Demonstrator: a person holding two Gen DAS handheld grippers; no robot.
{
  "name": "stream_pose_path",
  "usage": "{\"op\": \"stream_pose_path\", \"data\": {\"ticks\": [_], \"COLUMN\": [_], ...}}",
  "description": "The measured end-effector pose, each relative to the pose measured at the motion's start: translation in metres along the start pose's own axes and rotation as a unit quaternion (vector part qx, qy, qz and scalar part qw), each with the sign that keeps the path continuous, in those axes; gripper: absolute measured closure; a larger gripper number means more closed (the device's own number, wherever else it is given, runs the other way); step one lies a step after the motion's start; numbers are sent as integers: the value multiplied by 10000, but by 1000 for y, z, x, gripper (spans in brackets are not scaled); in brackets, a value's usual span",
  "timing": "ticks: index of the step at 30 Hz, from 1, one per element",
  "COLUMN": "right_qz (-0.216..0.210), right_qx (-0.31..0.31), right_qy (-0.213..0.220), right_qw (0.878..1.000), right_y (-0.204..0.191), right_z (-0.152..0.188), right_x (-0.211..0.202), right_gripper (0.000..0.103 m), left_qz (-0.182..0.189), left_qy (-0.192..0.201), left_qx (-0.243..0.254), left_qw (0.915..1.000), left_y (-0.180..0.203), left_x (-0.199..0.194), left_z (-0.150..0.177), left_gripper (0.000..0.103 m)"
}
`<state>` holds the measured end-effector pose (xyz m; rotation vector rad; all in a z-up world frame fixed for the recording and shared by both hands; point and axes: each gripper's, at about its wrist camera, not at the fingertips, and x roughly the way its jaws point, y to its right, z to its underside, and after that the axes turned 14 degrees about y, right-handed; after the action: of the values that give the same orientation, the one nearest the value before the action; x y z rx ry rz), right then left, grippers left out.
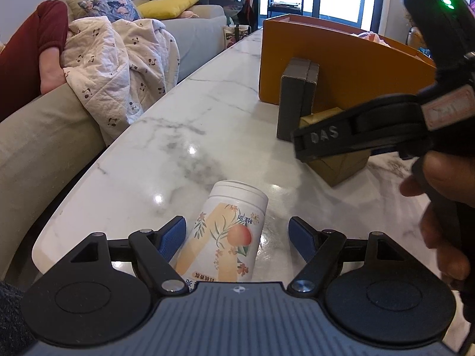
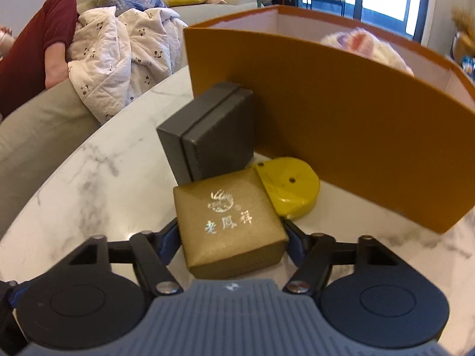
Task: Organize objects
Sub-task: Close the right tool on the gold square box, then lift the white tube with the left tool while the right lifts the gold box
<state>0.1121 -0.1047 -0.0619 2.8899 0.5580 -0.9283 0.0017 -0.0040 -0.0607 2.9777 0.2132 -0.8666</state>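
Since the orange box [image 2: 341, 124] is taken as the collecting place, the gold box [image 2: 231, 222] is pinched by the right tool [image 2: 231, 237] just before it | left tool [image 1: 237, 234] spread around the lying white bottle [image 1: 228, 234] on the surface [image 1: 178, 136], not gripped

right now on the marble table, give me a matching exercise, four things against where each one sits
Things:
1. gold box
2. dark grey box
3. yellow tape measure
4. white bottle

Places:
A. lying between the open left gripper fingers
B. standing against the orange box
C. between the right gripper fingers
D. between the gold box and the orange box

Pairs: 1-C, 2-B, 3-D, 4-A
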Motion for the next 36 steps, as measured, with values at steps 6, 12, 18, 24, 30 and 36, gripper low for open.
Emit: {"op": "stream_pose_path", "data": {"ticks": [6,12,18,24,30,36], "right_qz": [79,606,799,880,823,819], "right_qx": [-5,327,351,290,234,277], "right_qy": [-85,-249,-193,-1,93,164], "right_qw": [9999,9973,9960,9957,9963,9961], "right_y": [13,51,79,80,80,84], "right_z": [10,31,50,51,50,50], "right_x": [-20,-58,-87,-98,-103,-111], "right_gripper": [32,34,32,11,9,7], "left_qz": [-17,421,917,755,873,763], "left_qy": [89,299,170,233,-74,14], "left_qx": [-20,246,-136,-208,670,484], "left_qw": [10000,9984,9955,9967,9939,9959], "left_y": [-3,7,2,-12,11,5], "left_x": [3,14,11,-7,-4,5], "left_z": [0,-1,-6,-7,5,3], "left_gripper": [12,10,11,11,11,12]}}
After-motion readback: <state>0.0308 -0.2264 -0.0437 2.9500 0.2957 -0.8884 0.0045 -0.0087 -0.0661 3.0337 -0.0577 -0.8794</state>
